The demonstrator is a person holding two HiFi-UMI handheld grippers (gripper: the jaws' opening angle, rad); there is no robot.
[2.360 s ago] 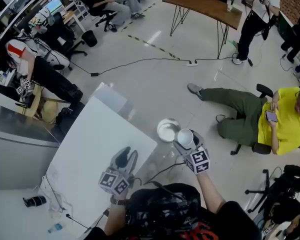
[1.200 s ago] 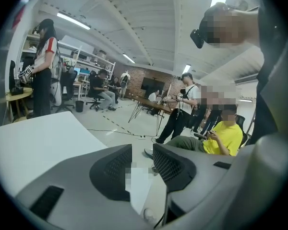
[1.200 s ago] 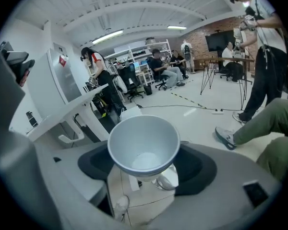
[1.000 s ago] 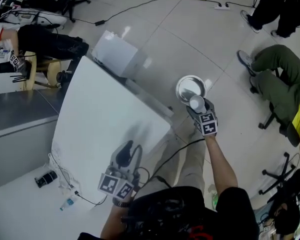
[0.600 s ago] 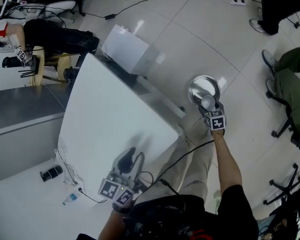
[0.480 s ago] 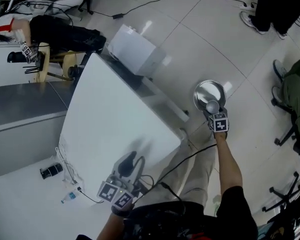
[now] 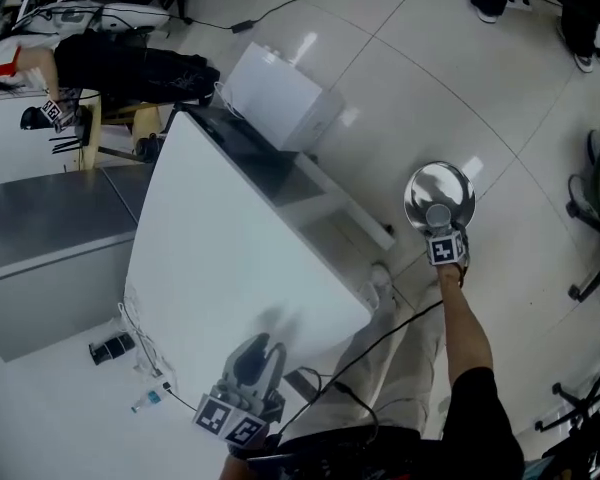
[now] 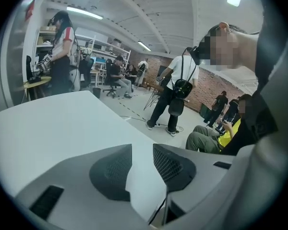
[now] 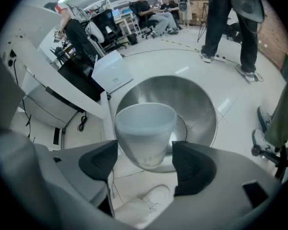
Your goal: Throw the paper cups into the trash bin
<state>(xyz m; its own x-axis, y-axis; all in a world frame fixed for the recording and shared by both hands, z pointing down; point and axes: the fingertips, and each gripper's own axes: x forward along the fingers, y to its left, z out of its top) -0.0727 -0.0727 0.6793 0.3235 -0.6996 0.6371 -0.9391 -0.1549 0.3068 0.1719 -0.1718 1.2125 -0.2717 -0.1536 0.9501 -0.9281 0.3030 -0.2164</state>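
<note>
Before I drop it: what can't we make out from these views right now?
- Most of the trash bin bottom: in the right gripper view the paper cup covers it; in the head view it is too small and glary.
- Floor beneath the white table: in the head view its own top hides it.

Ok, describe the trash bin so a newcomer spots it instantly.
Find the big white table; on the floor off its right corner stands the trash bin. It is the only round, shiny steel thing, below the paper cup in the right gripper.
</note>
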